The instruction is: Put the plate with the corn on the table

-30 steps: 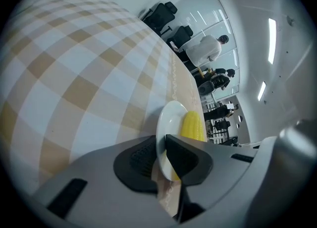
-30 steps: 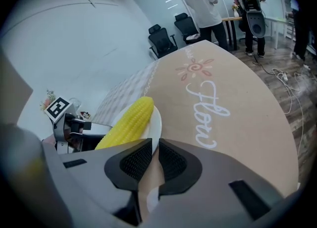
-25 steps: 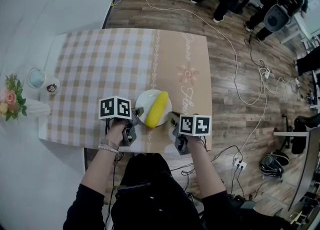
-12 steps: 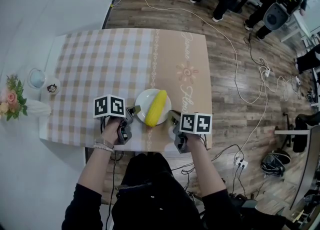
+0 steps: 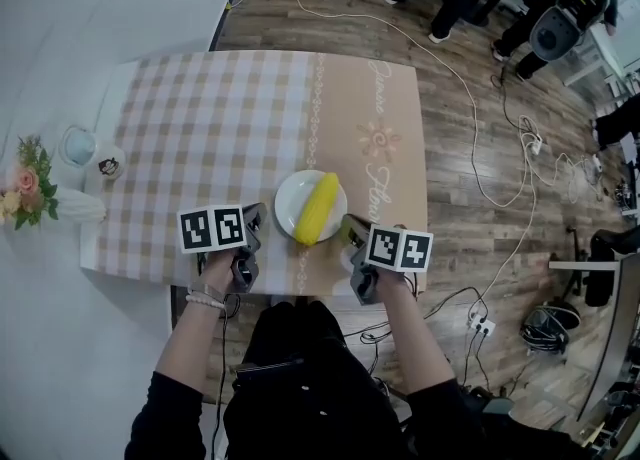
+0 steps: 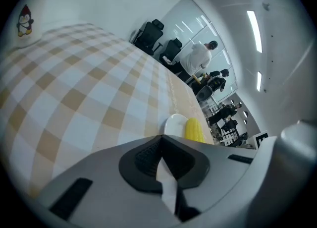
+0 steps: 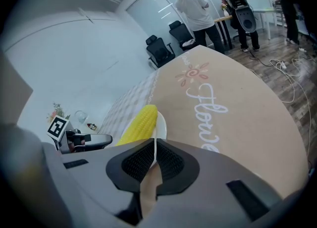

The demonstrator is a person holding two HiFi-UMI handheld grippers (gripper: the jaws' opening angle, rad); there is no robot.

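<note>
Currently the plate (image 5: 288, 204) sits on the table (image 5: 200, 128), close to the edge nearest the person, where the checked cloth meets its beige strip.

- **Plate:** White, round and shallow. It looks like glazed ceramic or the like, so it is probably stiff, smooth, slippery at the rim and breakable if dropped. Weight is probably moderate.
- **Where to hold:** Only the thin rim offers a hold. A pinch on one side alone would let the plate tip, so holds on opposite sides are the sounder choice.
- **Corn:** The corn (image 5: 317, 208) lies loose on the plate with nothing securing it. It is firm and cylindrical, and apt to roll sideways if the plate tilts.
- **Corn axis:** Its long axis runs from the person's side away and slightly to the right. The near end reaches the plate's near rim. Which end is the tip cannot be told.
- **Right gripper** (image 7: 154, 143)**:** The jaws are clamped on the plate's right rim, with a thin white edge showing between the pads.
- **Left gripper** (image 6: 161, 140)**:** The jaws have just closed and the pads are together with nothing between them. It stands just beside the plate's left rim, apart from it.

Judgement: the plate appears set down, and only the right-hand release is left.

Farther out, a penguin cup (image 5: 105, 166) and a vase of flowers (image 5: 30, 193) stand at the table's left side, well apart from the plate. Cables trail over the wooden floor on the right.
</note>
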